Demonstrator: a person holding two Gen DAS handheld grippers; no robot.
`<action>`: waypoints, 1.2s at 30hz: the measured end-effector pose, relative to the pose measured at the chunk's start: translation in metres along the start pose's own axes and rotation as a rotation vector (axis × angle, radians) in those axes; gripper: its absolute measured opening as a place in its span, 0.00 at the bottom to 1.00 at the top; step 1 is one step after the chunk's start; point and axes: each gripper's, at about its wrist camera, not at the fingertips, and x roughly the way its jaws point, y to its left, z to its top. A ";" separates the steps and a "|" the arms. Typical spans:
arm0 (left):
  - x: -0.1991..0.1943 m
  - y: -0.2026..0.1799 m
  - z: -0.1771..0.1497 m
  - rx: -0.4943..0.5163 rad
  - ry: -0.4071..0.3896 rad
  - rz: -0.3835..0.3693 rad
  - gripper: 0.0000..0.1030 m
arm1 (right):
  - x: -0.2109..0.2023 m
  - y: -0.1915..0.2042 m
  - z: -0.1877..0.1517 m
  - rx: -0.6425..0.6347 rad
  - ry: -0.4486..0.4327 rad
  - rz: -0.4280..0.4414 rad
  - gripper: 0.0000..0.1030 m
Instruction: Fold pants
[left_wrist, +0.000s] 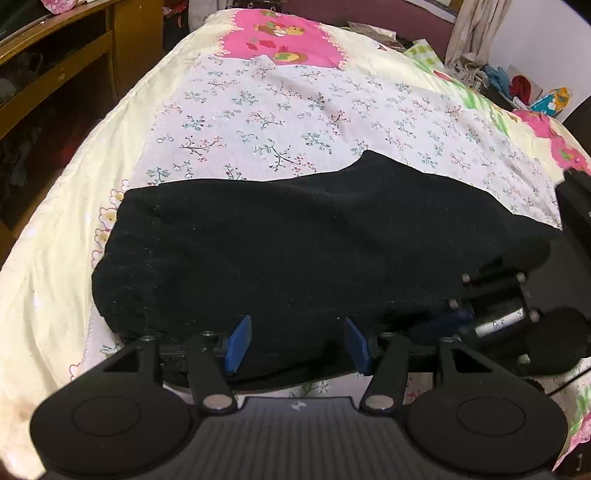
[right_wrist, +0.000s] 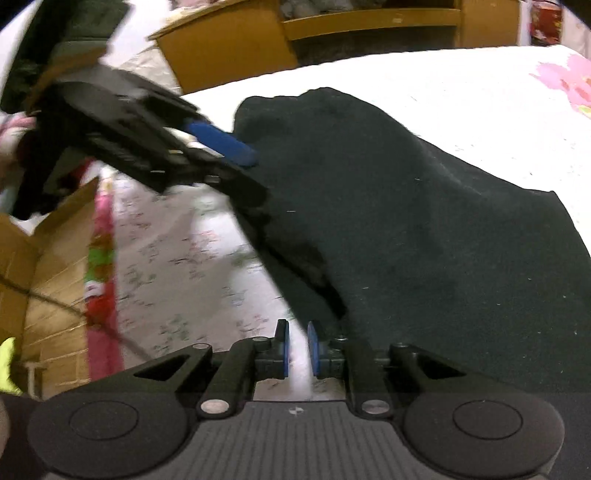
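Note:
Black pants (left_wrist: 295, 251) lie bunched across the near part of a floral bed cover (left_wrist: 277, 110). My left gripper (left_wrist: 298, 343) is open at the pants' near edge, its blue pads wide apart with black cloth between them. In the right wrist view the pants (right_wrist: 406, 221) fill the right side. There the left gripper reaches in from the upper left, one blue pad (right_wrist: 221, 144) against the cloth's far end. My right gripper (right_wrist: 298, 349) sits just left of the pants' edge. Its jaws are almost together with only a thin slit, and only the bed cover (right_wrist: 184, 258) shows through it.
Wooden shelves (left_wrist: 55, 74) stand along the bed's left side. A curtain and a heap of coloured things (left_wrist: 517, 85) are at the far right corner. A cardboard box (right_wrist: 44, 258) stands beside the bed in the right wrist view, with wooden furniture (right_wrist: 229, 48) beyond.

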 end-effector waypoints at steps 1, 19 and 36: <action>0.000 -0.001 0.000 -0.002 -0.002 -0.003 0.61 | 0.001 -0.001 -0.003 0.012 -0.018 -0.015 0.06; 0.006 -0.004 -0.006 -0.007 0.009 -0.039 0.62 | 0.027 0.002 0.004 -0.264 0.006 -0.198 0.05; -0.001 -0.008 -0.003 0.019 -0.003 -0.044 0.62 | -0.012 0.020 -0.010 -0.261 -0.009 -0.152 0.02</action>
